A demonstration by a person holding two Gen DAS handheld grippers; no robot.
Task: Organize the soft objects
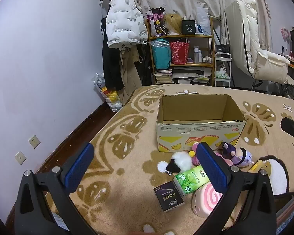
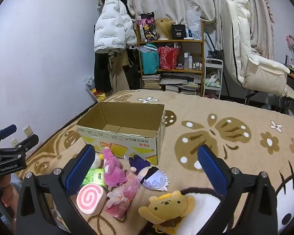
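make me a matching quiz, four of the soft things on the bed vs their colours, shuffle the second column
Things:
1. swirl roll cushion
2. bear plush
3. tissue pack
4. rabbit-like plush

Colours:
A. green
B. yellow
C. magenta pink
D. pale pink with a spiral

Pairs: 1-D, 2-B, 3-A, 4-C

All four lie on the blanket in front of the open cardboard box; both grippers, left gripper and right gripper, are open and hold nothing.
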